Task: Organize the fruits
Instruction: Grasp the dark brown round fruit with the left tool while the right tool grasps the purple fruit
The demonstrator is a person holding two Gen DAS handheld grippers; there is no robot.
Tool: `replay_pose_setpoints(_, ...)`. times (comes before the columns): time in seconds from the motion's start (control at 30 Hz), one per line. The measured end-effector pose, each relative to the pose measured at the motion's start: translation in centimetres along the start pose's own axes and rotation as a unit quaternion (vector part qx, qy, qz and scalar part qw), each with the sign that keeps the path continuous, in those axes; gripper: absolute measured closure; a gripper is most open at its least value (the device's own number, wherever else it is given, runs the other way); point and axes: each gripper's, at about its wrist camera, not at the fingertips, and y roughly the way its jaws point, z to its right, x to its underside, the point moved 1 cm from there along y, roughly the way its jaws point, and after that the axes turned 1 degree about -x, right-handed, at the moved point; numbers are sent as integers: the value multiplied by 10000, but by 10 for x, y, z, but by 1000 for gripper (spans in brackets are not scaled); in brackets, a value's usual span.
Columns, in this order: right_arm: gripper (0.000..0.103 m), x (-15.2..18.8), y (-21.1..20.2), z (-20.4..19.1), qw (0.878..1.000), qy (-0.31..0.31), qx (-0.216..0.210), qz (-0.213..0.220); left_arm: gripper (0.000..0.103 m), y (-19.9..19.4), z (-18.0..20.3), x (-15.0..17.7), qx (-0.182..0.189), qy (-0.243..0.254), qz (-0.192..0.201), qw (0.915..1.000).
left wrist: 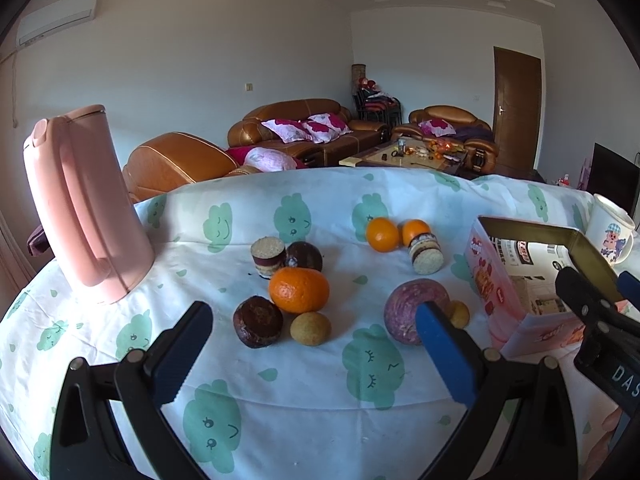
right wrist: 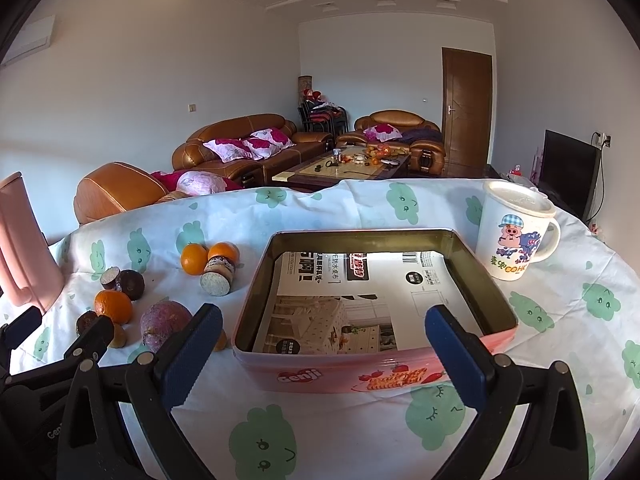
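Fruit lies scattered on the cloud-print tablecloth (left wrist: 304, 384): a big orange (left wrist: 299, 290), a dark passion fruit (left wrist: 258, 321), a small yellow fruit (left wrist: 310, 328), a mottled purple fruit (left wrist: 412, 306), two oranges (left wrist: 383, 234) further back, and two layered cake rolls (left wrist: 268, 256). My left gripper (left wrist: 314, 356) hovers open just in front of the near cluster, holding nothing. A pink tin box (right wrist: 340, 376), lined with printed paper, sits ahead of my right gripper (right wrist: 324, 354), which is open and empty at the box's near wall. The purple fruit (right wrist: 164, 324) lies left of the box.
A pink kettle (left wrist: 86, 204) stands at the table's left. A white cartoon mug (right wrist: 514, 232) with a lid stands right of the box. The table's far edge drops off toward brown sofas (right wrist: 240, 144) and a coffee table (right wrist: 344, 168).
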Motion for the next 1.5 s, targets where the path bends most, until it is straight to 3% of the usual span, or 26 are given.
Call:
replay_pose_setpoints(0.07, 1, -1, -2, 0, 10000, 9, -46, 54, 0, 0, 0, 0, -34, 67, -44, 10000)
replay_pose_setpoints(0.17, 2, -4, -6, -1, 9996, -21, -234, 141, 0, 5, -16, -8, -370, 255, -148, 9989)
replay_pose_setpoints(0.2, 5, -5, -7, -3, 9994, -41, -311, 139, 0, 7, -27, -13, -496, 190, -179, 9984)
replay_pose_setpoints(0.3, 29, -6, -3, -14, 9975, -188, -678, -21, 1, 19, -78, -23, -688, -313, -339, 9966)
replay_pose_setpoints(0.4, 37, -4, 8, -37, 9896, -506, -1280, -409, 5, 27, -116, -25, -652, -665, -477, 9945)
replay_pose_setpoints(0.5, 39, -3, 19, -69, 9780, -954, -1721, -692, 5, 30, -130, -25, -621, -815, -569, 9931)
replay_pose_setpoints(0.63, 39, -2, 37, -109, 9675, -1560, -1772, -904, 5, 32, -133, -24, -561, -700, -651, 9938)
replay_pose_setpoints(0.73, 39, 1, 56, -127, 9641, -1870, -1501, -1140, 5, 36, -127, -25, -603, -516, -728, 9942)
replay_pose_setpoints(0.83, 39, 9, 71, -131, 9570, -2078, -1380, -1478, 5, 39, -120, -25, -474, -280, -825, 9951)
replay_pose_setpoints(0.97, 41, 18, 75, -138, 9504, -2502, -1158, -1444, 6, 42, -108, -23, -291, 20, -889, 9956)
replay_pose_setpoints(1.03, 49, 18, 76, -135, 9500, -2591, -1056, -1386, 16, 44, -104, -21, -95, 77, -982, 9951)
replay_pose_setpoints(1.2, 49, 3, 64, -111, 9611, -1949, -1578, -1158, 34, 59, -99, -13, 457, -121, -1295, 9905)
replay_pose_setpoints(1.3, 49, -13, 47, -95, 9688, -1542, -1785, -766, 34, 66, -95, -13, 868, -244, -1385, 9863)
replay_pose_setpoints(1.4, 49, -24, 31, -77, 9729, -1216, -1894, -528, 35, 76, -83, -13, 957, -118, -1442, 9848)
replay_pose_setpoints(1.5, 49, -27, 25, -64, 9753, -1047, -1898, -414, 50, 81, -80, -11, 1143, -168, -1406, 9833)
